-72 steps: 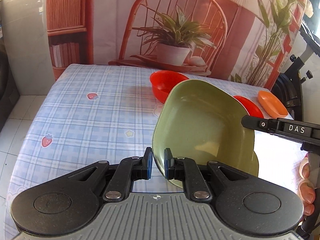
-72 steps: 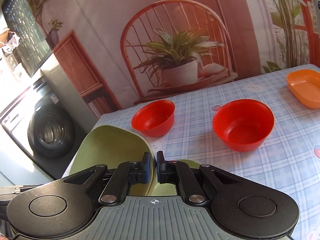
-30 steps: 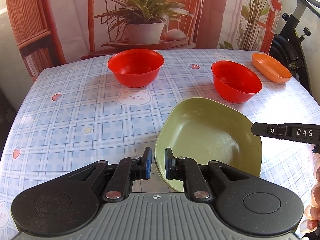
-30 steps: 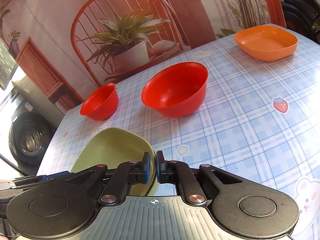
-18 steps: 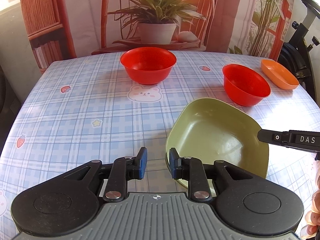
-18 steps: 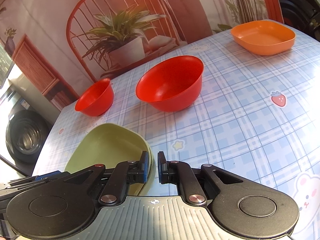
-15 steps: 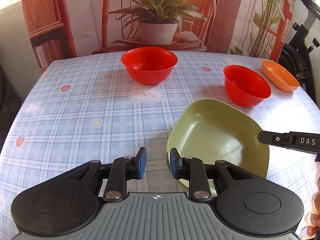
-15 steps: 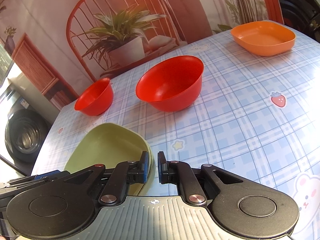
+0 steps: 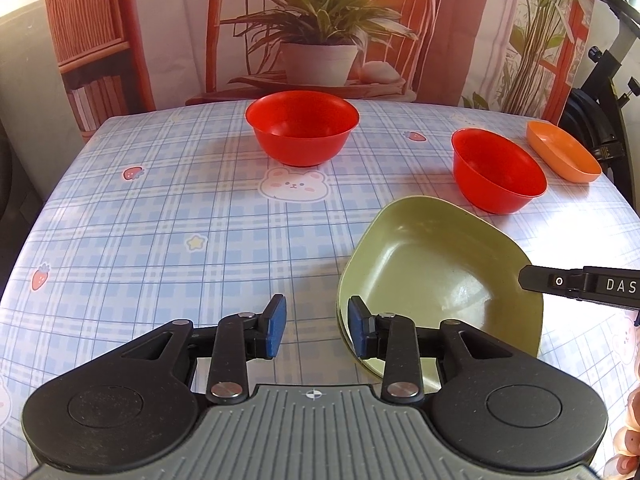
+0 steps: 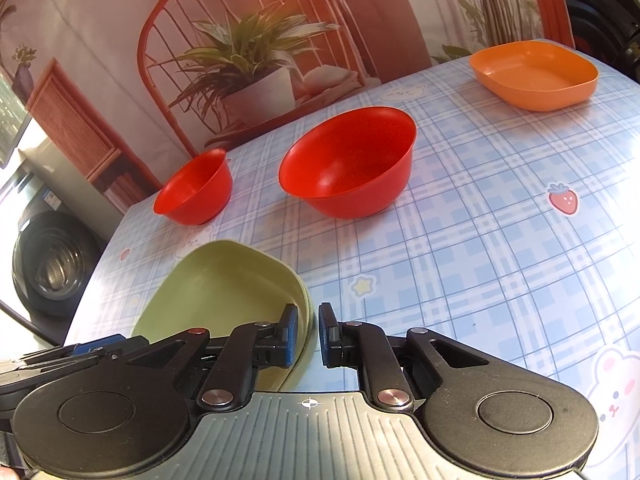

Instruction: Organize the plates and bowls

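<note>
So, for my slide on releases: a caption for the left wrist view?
Left gripper opening beside the green plate resting on the checked tablecloth, two red bowls beyond.

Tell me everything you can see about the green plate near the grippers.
The green plate is a matte olive, rounded-square dish with a raised rim and a shallow flat well, plastic by its look, empty, with a faint sheen. It lies upright on the checked tablecloth, in front of the nearer red bowl. The left gripper has its jaws opening, one blue pad inside the near rim, no longer pinching. The right gripper straddles the opposite rim, its jaws opening too.
</note>
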The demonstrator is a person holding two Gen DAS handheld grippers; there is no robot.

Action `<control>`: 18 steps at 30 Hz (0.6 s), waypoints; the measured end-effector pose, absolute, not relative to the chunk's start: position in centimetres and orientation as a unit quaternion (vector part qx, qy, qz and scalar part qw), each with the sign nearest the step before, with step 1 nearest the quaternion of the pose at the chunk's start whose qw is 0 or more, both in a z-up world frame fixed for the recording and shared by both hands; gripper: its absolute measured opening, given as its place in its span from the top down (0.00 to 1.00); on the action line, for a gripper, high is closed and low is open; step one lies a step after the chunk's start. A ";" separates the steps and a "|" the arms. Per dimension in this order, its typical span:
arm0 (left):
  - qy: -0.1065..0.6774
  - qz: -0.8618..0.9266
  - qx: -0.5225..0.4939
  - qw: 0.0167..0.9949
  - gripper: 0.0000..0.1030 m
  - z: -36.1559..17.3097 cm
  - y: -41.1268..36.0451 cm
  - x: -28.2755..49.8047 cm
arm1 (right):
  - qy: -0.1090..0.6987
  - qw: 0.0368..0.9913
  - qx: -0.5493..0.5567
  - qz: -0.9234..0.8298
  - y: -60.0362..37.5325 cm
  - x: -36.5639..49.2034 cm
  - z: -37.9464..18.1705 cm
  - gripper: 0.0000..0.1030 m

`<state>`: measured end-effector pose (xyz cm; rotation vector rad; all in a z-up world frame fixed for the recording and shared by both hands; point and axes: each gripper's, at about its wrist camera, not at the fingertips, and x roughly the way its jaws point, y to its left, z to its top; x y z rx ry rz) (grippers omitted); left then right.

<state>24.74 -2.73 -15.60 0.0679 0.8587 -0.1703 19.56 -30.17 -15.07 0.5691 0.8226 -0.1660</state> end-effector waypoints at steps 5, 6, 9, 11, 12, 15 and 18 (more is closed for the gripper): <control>0.380 -0.107 0.034 0.918 0.65 -13.3 -3.5 24.4 | 0.363 0.894 0.250 -0.078 -30.4 19.4 -12.7 0.84; 0.374 -0.111 0.033 0.920 0.65 -12.7 -3.8 24.4 | 0.355 0.899 0.246 -0.079 -30.7 19.4 -12.0 0.84; 0.354 -0.128 0.019 0.926 0.65 -10.9 -4.9 24.9 | 0.332 0.911 0.228 -0.085 -32.1 19.4 -10.1 0.84; 0.339 -0.145 0.005 0.930 0.65 -9.4 -6.4 25.4 | 0.318 0.919 0.209 -0.099 -33.5 19.4 -8.8 0.84; 0.333 -0.152 0.000 0.931 0.65 -8.9 -7.1 25.6 | 0.314 0.922 0.202 -0.107 -34.2 19.4 -8.2 0.84; 0.317 -0.179 -0.019 0.931 0.65 -7.5 -9.4 26.3 | 0.299 0.926 0.191 -0.132 -37.6 19.4 -6.5 0.84; 0.307 -0.201 -0.042 0.929 0.64 -6.7 -12.0 27.2 | 0.283 0.930 0.177 -0.154 -40.8 19.5 -5.0 0.84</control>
